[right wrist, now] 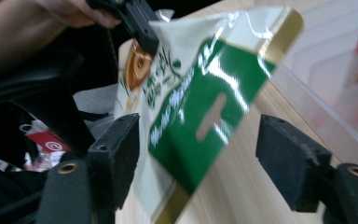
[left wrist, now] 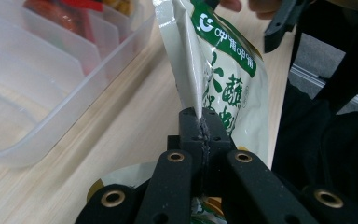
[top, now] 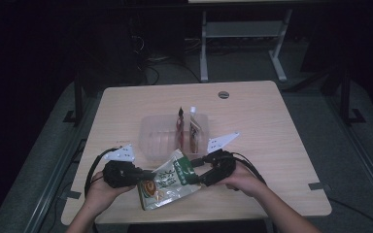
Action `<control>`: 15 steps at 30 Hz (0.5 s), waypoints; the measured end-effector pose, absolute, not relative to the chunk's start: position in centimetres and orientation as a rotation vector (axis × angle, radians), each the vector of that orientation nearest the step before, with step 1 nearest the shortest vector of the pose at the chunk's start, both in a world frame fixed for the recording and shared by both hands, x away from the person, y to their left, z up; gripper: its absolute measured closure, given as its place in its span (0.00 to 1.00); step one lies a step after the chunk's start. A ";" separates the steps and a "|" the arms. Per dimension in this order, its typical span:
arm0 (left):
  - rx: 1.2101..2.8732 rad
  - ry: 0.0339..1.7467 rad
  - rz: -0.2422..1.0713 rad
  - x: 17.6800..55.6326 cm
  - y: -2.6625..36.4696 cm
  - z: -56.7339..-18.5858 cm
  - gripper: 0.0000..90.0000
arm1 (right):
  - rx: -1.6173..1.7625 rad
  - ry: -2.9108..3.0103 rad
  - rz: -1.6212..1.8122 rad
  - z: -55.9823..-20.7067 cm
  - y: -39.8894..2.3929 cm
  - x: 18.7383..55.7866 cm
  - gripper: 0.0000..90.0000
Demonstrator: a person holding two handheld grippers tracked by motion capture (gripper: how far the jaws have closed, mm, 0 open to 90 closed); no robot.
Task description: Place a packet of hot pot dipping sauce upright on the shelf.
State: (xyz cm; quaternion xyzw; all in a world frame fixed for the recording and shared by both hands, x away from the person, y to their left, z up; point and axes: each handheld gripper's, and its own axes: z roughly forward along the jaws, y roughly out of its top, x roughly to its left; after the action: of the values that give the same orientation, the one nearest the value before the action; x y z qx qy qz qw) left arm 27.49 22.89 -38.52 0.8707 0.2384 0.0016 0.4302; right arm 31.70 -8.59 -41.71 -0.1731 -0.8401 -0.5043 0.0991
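Note:
A green-and-white snack bag [top: 167, 182] lies tilted off the wooden table [top: 262, 126], just in front of a clear plastic box [top: 148, 141]. My left gripper [top: 148, 174] is shut on the bag's side seam [left wrist: 193, 70], the jaws pinched together on the foil. My right gripper [top: 194, 170] stands open at the bag's green top end [right wrist: 200, 98]. That end hangs between the two pads [right wrist: 116, 149] without either one pressing on it. The other hand's gripper [right wrist: 140, 23] holds the far edge of the bag.
The clear box has dividers [left wrist: 51, 70] and holds upright sachets [top: 187, 126] in its right compartments. A round cable hole [top: 223, 94] sits near the table's far edge. The front edge [top: 199, 216] runs close under my hands. Desk legs [top: 204, 43] stand beyond.

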 end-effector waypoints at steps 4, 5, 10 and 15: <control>2.176 0.556 -0.003 27.3 22.3 -38.5 1.00 | -0.478 -2.472 -1.473 -42.0 -7.9 31.7 0.44; 2.183 0.552 0.000 27.2 22.1 -38.5 1.00 | -0.460 -2.470 -1.468 -42.0 -7.8 31.6 0.48; 2.180 0.530 0.005 27.3 21.8 -38.6 1.00 | -0.442 -2.439 -1.457 -42.0 -8.0 31.5 0.64; 2.184 0.530 0.026 27.4 21.6 -38.6 1.00 | -0.383 -2.436 -1.438 -42.1 -7.6 31.2 0.76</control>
State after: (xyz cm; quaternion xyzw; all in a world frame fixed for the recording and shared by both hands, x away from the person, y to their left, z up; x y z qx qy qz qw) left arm 27.43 21.62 -38.64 0.8763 0.2126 0.0106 0.4322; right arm 31.19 -7.61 -42.07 -0.1328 -0.8446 -0.4985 0.1433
